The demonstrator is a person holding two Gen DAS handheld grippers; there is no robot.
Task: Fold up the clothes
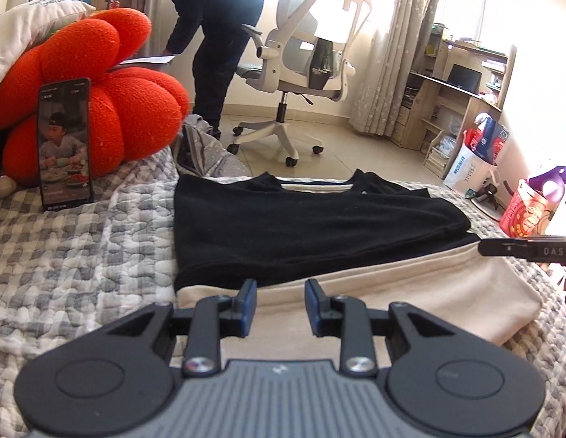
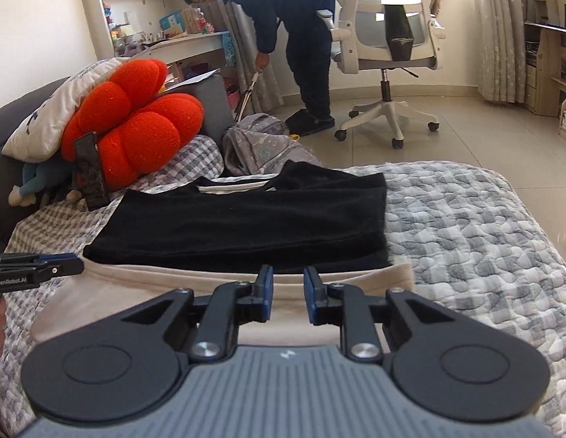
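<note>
While both tongs hang empty over the bed, the scene reads so:

Garment: black top (image 1: 312,226) with a beige hem band (image 1: 410,284), lying flat on the checked quilt (image 1: 82,255); sides look already folded in, collar at the far end.

Long axis: from the near hem at 6 o'clock to the collar at 12 o'clock in both wrist views.

Left tongs (image 1: 281,301): partly open, a clear gap between the blue pads, nothing held; they sit just above the beige band near its left corner.

Right tongs (image 2: 287,290): also partly open and empty, over the beige band toward its right end; the black edge lies just beyond the tips at 12 o'clock.

Each seen by the other: the right tongs enter the left view at 3 o'clock; the left tongs enter the right view at 9 o'clock, both level with the hem.

Key relation: the hem runs crosswise directly under both tongs, one near each end, so neither hand is clearly nearer; the collar lies straight ahead.

Likely step: grip the hem at both corners and carry it toward the collar, a judgement only.

Risk: uneven grips could skew the fold.

Bystanders: red cushion (image 1: 111,84) and phone (image 1: 64,142) at 10 o'clock; a person (image 1: 213,29) by the chair (image 1: 305,58) at 12 o'clock.
</note>
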